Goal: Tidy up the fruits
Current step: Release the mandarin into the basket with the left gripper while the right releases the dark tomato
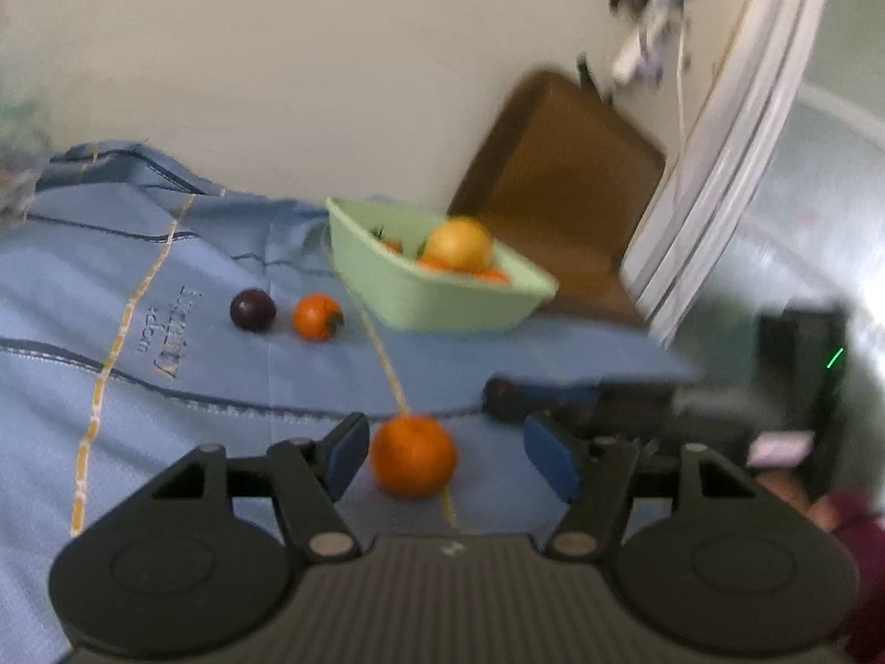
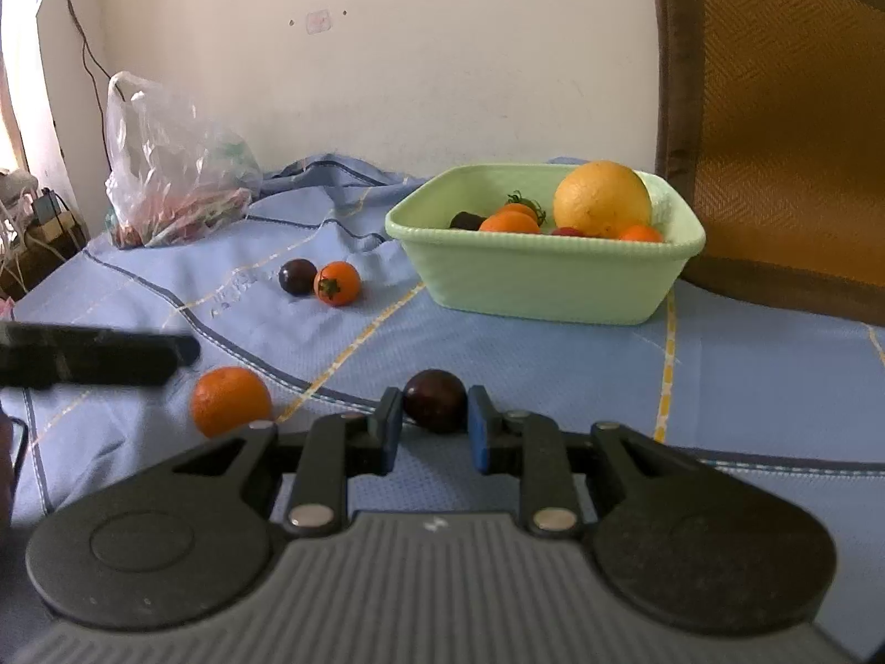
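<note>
1. Blue cloth (image 2: 553, 354) covers the table; only the right wrist view shows a plastic bag (image 2: 177, 166).
2. Right gripper (image 2: 434, 431) is clenched on a dark plum (image 2: 434, 398).
3. Left gripper (image 1: 445, 456) stands released, straddling an orange (image 1: 412, 454), pads apart from it.
4. Green basin (image 2: 542, 282) holds fruit.

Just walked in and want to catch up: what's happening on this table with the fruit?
A person is sorting fruit into the green basin with two handheld grippers. The right gripper is shut on a dark plum still down on the blue cloth. The left gripper is open around an orange without pressing it. Another plum and a small tomato still lie loose beside the basin, which already holds several fruits.
</note>
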### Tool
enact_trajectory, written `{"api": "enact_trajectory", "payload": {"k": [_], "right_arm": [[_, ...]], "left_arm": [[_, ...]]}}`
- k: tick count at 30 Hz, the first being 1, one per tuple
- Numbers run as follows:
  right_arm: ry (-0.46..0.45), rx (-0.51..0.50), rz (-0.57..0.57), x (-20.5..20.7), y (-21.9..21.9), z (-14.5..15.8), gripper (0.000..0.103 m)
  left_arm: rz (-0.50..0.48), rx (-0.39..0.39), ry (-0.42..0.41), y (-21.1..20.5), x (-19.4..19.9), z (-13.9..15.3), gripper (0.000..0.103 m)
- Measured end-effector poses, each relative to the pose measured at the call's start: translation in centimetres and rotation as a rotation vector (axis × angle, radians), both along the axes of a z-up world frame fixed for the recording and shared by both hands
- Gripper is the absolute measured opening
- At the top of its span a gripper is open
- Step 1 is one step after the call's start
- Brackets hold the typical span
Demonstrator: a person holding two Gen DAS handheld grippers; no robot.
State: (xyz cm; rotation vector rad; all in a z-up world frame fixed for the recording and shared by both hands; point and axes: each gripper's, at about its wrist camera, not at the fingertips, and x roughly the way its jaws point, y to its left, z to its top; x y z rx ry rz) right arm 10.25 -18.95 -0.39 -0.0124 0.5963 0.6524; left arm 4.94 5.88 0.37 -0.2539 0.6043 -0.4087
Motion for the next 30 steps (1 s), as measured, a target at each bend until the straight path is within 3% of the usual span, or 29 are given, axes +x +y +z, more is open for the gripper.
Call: {"api": "enact_trajectory", "payload": {"k": [2, 4, 8, 13, 16, 21, 22, 23, 24, 30], "right_arm": [[-0.011, 0.002, -0.001, -0.3, 0.0, 0.1, 0.028], [-0.020, 0.006, -0.003, -0.4, -0.2, 0.2, 0.028], [-0.057, 0.050, -0.009, -0.2, -0.6, 1.3, 0.028], [-0.175, 0.090, -0.076, 1.8, -1.1, 3.9, 0.028], [-0.193, 0.088, -0.128, 3.9, -1.1, 4.2, 0.028], [-0.168, 0.069, -0.165, 6.8, -1.0, 2.5, 0.029], [-0.164, 0.068, -0.164, 7.0, -1.0, 2.1, 0.031], [-0.162, 0.069, -0.164, 7.1, -1.2, 1.7, 0.040], [-0.167, 0.067, -0.168, 7.1, -1.3, 1.5, 0.045], [-0.200, 0.152, -0.208, 6.7, -3.2, 2.2, 0.045]], "left_arm": [[0.014, 0.045, 0.040, -0.5, 0.5, -0.6, 0.058], [0.033, 0.046, 0.049, -0.3, 0.8, -0.7, 0.037], [0.039, -0.014, 0.034, 0.5, 2.0, 0.1, 0.036], [0.027, -0.085, -0.054, -0.1, 5.9, 3.9, 0.037], [0.019, -0.069, -0.073, -1.6, 9.7, 5.2, 0.037], [0.042, -0.003, -0.019, -3.9, 15.4, 3.8, 0.038], [0.057, 0.022, -0.005, -4.3, 16.3, 3.3, 0.038], [0.064, 0.034, 0.010, -4.4, 17.0, 2.9, 0.039], [0.070, 0.035, 0.020, -4.5, 17.2, 2.6, 0.041], [0.098, -0.053, -0.027, -2.2, 15.1, 3.5, 0.042]]}}
